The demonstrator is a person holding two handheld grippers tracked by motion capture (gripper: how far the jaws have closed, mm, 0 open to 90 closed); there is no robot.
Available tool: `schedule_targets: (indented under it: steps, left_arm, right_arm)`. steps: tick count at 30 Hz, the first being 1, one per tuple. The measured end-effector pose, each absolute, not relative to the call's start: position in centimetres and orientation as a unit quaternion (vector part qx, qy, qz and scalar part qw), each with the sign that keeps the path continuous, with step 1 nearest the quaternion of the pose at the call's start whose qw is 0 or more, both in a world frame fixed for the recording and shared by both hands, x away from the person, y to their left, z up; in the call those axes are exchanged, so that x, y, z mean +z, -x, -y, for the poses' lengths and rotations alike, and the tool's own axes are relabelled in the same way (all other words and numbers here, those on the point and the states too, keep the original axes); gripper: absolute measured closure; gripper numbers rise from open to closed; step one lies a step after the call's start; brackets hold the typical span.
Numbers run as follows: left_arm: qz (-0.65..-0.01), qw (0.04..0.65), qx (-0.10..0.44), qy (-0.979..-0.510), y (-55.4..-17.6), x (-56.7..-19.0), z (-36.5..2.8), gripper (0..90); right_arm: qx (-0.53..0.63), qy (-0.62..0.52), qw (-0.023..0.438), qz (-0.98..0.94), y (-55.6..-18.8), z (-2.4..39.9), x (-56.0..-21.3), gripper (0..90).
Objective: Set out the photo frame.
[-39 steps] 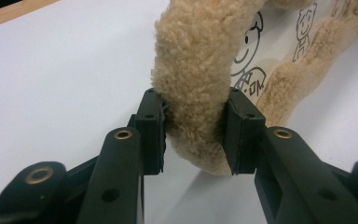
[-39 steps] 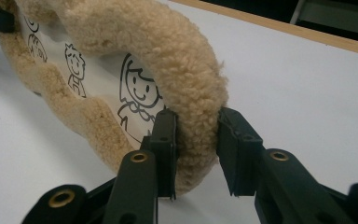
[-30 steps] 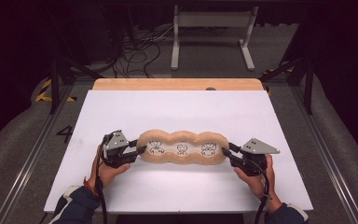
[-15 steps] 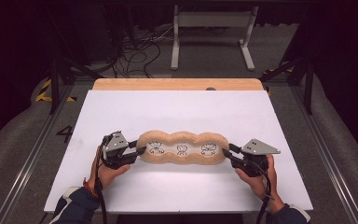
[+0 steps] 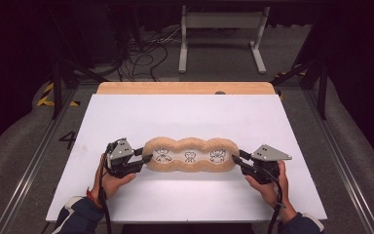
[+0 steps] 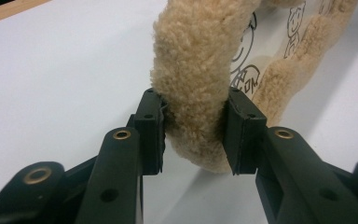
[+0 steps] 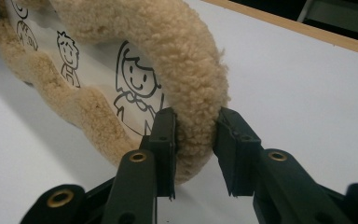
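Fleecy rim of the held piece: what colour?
Tan. The rim borders a white panel with black cartoon figures; clearest in the right gripper view.

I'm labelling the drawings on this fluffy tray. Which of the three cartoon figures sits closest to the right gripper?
The long-haired figure, last in the row on the fluffy tray, beside the rim that the right gripper clamps. The other two sit farther along, toward the left gripper.

Over the last second no shift showed in the high view. The tan fleecy three-lobed mat (image 5: 190,156) lay at the same spot on the near half of the white table top (image 5: 185,117). The left gripper (image 5: 146,160) at its left end and the right gripper (image 5: 236,160) at its right end kept their places, and their pinch on the fleece rim (jaw gaps included) looked no wider and no tighter than before.
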State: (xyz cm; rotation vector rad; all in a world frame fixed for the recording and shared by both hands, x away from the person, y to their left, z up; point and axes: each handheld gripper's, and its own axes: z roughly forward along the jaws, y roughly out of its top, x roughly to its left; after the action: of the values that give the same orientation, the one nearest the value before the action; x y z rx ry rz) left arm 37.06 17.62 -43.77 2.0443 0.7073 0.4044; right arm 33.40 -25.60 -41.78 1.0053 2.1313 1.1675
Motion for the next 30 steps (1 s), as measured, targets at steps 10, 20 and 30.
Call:
schedule_targets:
  steps: [10, 20, 30]
  left_arm:
    - [-0.286, 0.45, 0.172, -0.829, -36.7, -43.7, -17.6, 60.7]
    - [-0.278, 0.451, 0.192, -0.826, -35.6, -43.1, -18.1, 46.7]
    - [-0.286, 0.439, 0.219, -0.823, -34.6, -43.0, -19.1, 26.1]
  right_arm:
    - [0.425, -0.368, 0.258, -0.786, -33.4, 25.5, -41.7, 65.1]
    - [0.419, -0.353, 0.268, -0.792, -32.8, 25.5, -41.3, 54.9]
    - [0.395, -0.348, 0.272, -0.806, -32.6, 25.8, -41.0, 29.2]
